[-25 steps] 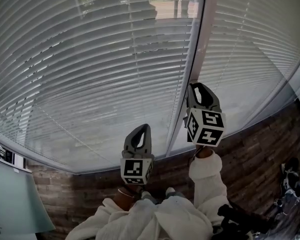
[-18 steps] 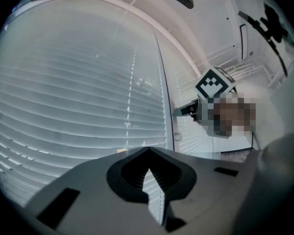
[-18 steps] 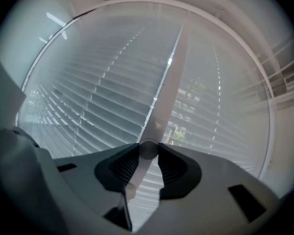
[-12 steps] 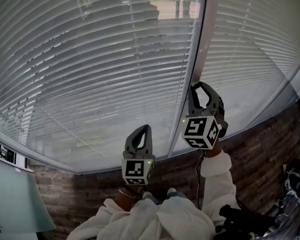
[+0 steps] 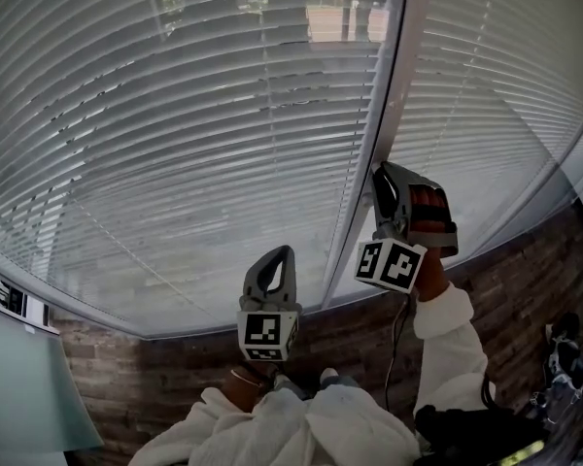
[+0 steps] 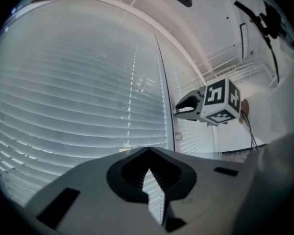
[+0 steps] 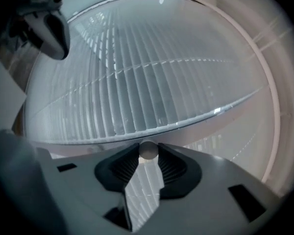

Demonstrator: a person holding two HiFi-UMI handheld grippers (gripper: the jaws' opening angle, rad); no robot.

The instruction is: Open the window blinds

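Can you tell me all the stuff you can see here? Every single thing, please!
window blinds: two, white, down over the window, one each side of the post
window post: one, pale, between the blinds
blind wand: one, pale grey, by the post, pinched in the right claw
brick wall: one, brown, under the window
flat panel: one, pale blue-green, bottom left corner
dark gear: too blurry to count, black, bottom right corner
sleeves: two, white, bottom middle
marker cubes: two, black and white, one on each claw
left claw: one, grey, shut and empty, in front of the left blind
right claw: one, grey, shut on the wand
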